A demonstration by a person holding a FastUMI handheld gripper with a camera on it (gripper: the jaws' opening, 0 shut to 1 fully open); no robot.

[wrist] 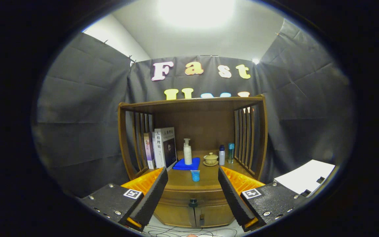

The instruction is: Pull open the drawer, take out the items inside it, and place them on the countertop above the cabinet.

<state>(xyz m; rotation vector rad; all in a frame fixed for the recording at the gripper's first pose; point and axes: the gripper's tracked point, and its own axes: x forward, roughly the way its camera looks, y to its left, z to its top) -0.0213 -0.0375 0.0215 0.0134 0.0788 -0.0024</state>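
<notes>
Wooden cabinet [192, 210] with drawer [192, 197] closed, its dark knob [193, 201] between and below the tool [192, 194] fingers. Tool: fingers spread wide, holding nothing, clear of the drawer. On the bench [206, 179] above the drawer: blue cup [195, 175] nearest the front; behind it a pump bottle [187, 152] on a blue pad [186, 164]; books [161, 148] left; teacup [211, 159] and two bottles [225, 154] right.
</notes>
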